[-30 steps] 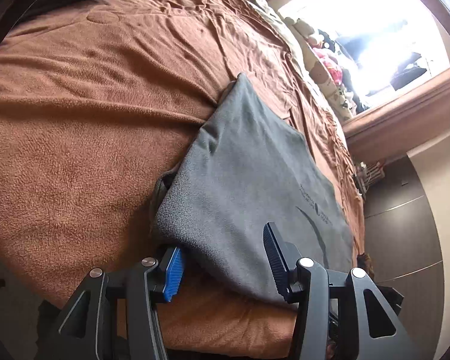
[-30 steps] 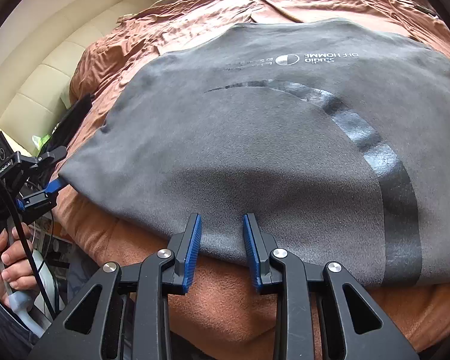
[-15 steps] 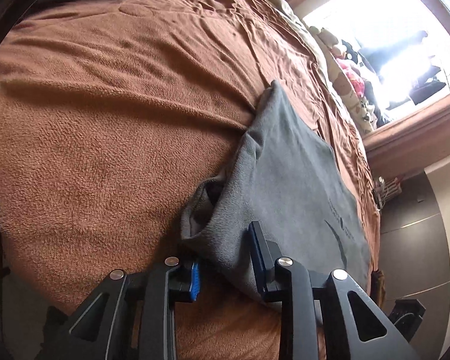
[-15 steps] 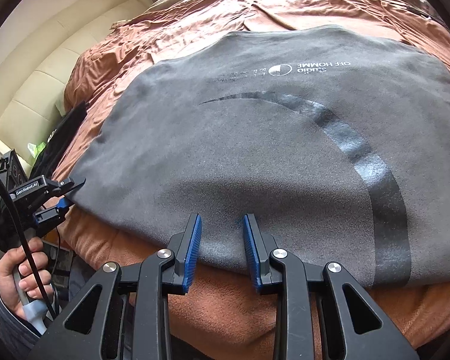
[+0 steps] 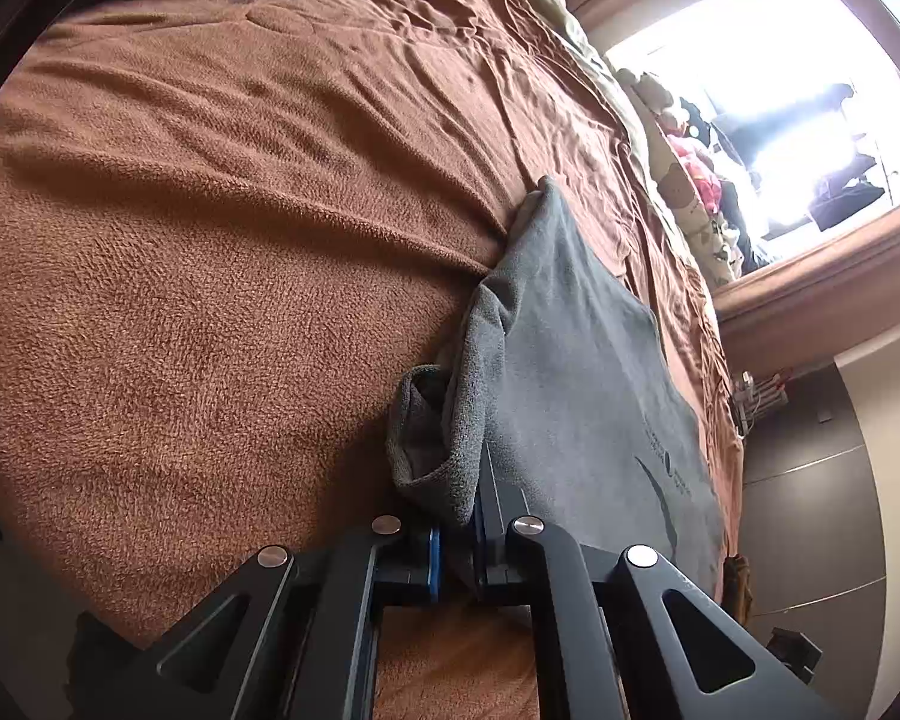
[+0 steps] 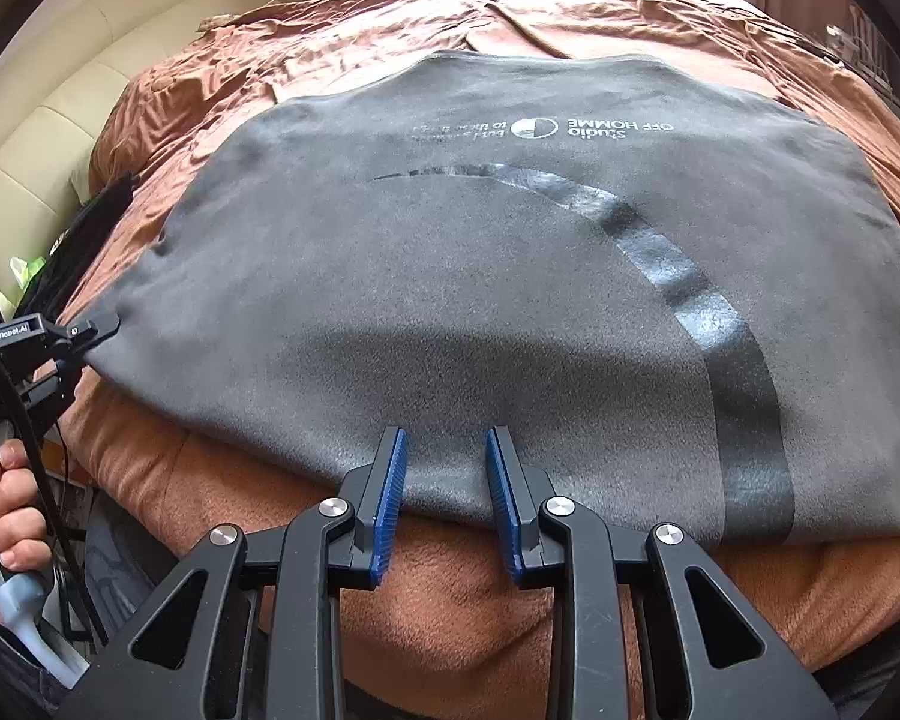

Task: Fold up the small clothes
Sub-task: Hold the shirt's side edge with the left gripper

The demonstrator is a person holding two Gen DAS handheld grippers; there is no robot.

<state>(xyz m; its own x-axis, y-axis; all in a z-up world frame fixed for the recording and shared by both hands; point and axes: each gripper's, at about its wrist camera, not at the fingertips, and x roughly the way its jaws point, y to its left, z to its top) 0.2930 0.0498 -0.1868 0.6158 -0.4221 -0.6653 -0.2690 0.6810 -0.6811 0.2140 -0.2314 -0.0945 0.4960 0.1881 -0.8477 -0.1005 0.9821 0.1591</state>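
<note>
A grey shirt (image 6: 510, 312) is lying flat on a brown blanket (image 5: 210, 300) that is covering a bed. The shirt looks soft and fuzzy, and it is folded into a wide, neat shape. A long, dark, shiny curve is running across its front.

On the far left of the right wrist view, a person's hand (image 6: 3, 516) is holding the left gripper (image 6: 99, 330). That claw is biting the left corner of the shirt. In the left wrist view, the left gripper (image 5: 455, 531) is clamped tight on that corner, with the grey cloth bunching up between its blue pads (image 5: 433, 558). A little open pocket of cloth is showing just above the claw.

In the middle, white writing on the shirt is sitting upside down. It is reading "Studio OFF HOMME", beside a small white circle. The smaller words next to it are too blurry to read. The left gripper is wearing a small label that looks like "GenRobot.AI".

Lower down, the right gripper (image 6: 444, 492) is sitting at the near edge of the shirt. Its blue fingers (image 6: 388, 498) are standing apart and are not pinching the cloth.
</note>
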